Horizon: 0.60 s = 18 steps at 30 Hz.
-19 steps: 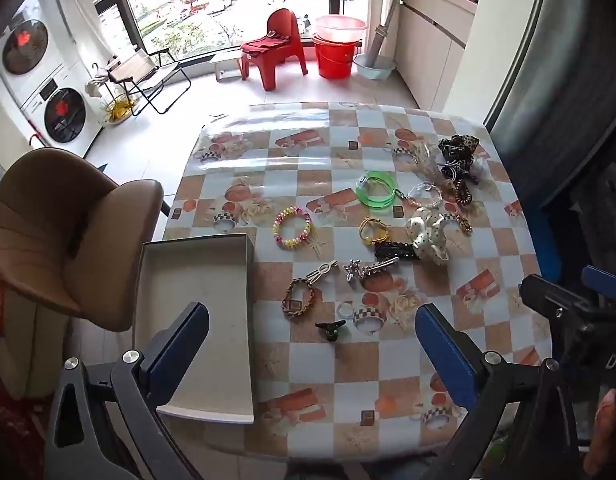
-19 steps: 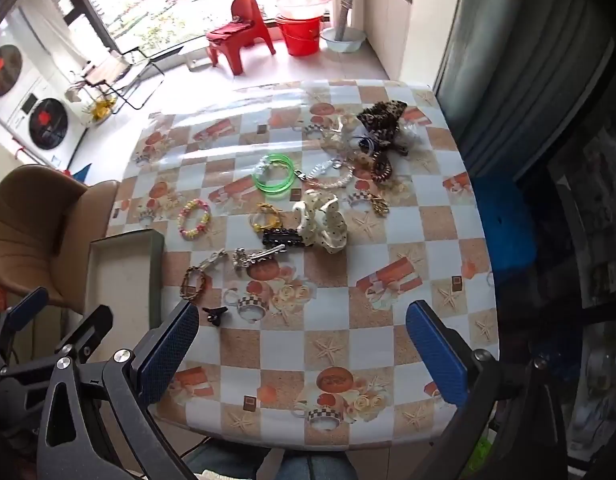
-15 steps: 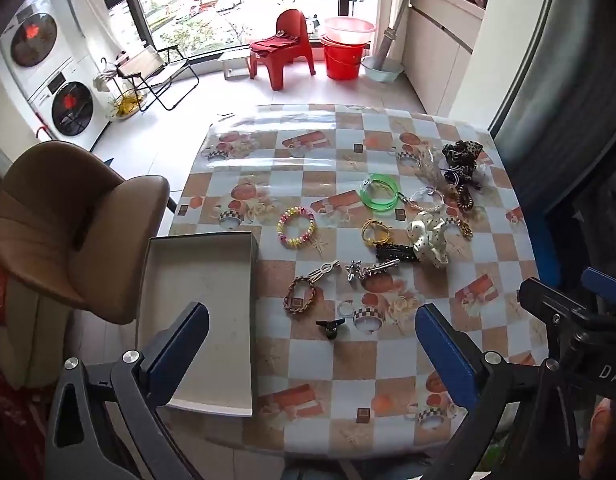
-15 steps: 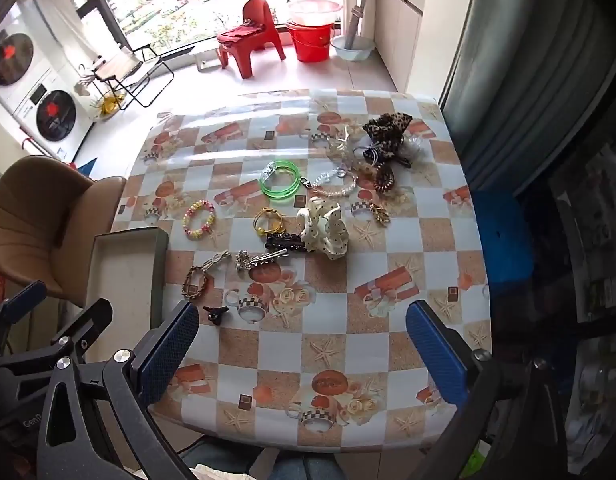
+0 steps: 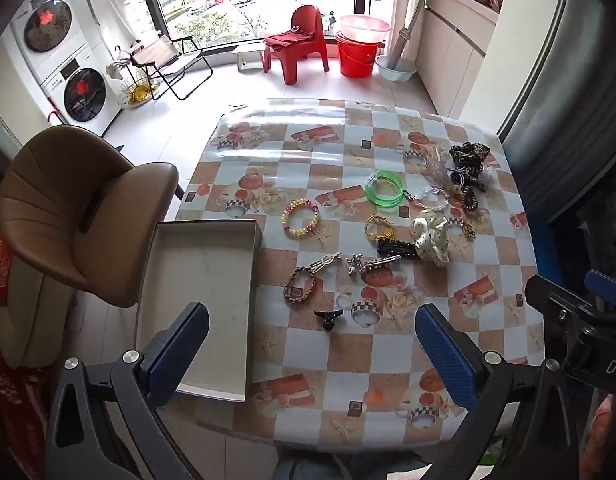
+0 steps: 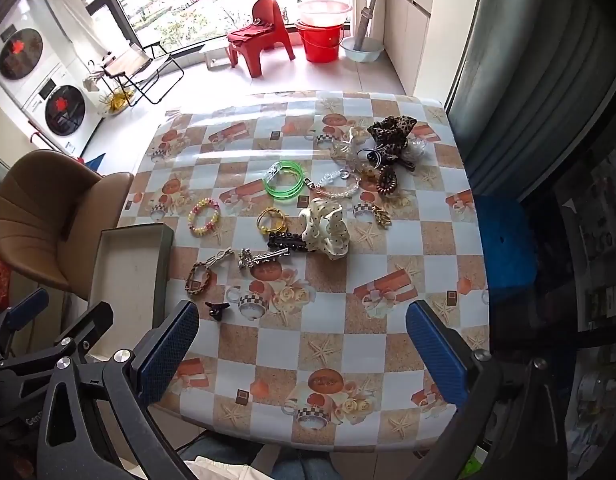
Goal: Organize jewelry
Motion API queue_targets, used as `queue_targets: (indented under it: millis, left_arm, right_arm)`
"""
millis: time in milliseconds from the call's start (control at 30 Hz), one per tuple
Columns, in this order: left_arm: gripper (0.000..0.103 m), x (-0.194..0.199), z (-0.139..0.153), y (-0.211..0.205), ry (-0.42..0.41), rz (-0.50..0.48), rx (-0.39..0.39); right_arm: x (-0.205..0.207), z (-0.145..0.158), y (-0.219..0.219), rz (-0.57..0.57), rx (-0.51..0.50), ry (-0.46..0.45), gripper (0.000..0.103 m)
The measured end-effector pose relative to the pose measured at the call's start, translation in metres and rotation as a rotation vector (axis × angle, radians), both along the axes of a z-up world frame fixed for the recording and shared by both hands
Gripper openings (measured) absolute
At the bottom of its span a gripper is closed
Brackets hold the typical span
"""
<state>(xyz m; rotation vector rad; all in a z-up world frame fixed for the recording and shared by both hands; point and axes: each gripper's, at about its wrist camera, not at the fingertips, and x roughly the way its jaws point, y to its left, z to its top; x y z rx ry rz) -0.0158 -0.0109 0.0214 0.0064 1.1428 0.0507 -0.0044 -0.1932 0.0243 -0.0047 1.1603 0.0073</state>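
While both grippers hang high above the table, nothing is gripped: left gripper jaws spread wide and empty, right gripper jaws likewise wide and empty.

Left to right from the left gripper: shallow grey box sits just ahead of its left jaw, empty, at the table's left edge. Between the jaws and a bit ahead, small black claw clip, nearest item. Beyond it, braided brown bracelet, silver hair clip, then pink-yellow bead bracelet farther out. Ahead toward the right jaw: rhinestone hair pin, black barrette, gold bangles, green bangles, polka-dot scrunchie. Far ahead, past the right jaw line: leopard scrunchie with coil ties and clear beads, tangled; can't separate them.

Right gripper view: black claw clip just ahead of its left jaw, the pile ahead between the jaws.

Step, as judged: start of sorting, box still empty, no pick begun. Next move likely calls for lowering one gripper onto the claw clip, closing across its narrow body, then carrying it left into the box. Small and low-lying, so jaws need to come nearly to the cloth.
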Motion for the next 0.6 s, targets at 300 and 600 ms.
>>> queue_targets:
  millis: [300, 600]
  left_arm:
    - [0.103, -0.0026, -0.0012, -0.0019, -0.003, -0.002, 0.000]
    - [0.103, -0.0009, -0.0004, -0.0056, 0.000, 0.000, 0.005]
  right_arm:
    - [-0.0001, 0.0018, -0.0059, -0.004, -0.028, 0.000, 0.103]
    - [0.0013, 0.0009, -0.0084, -0.006, -0.032, 0.007, 0.103]
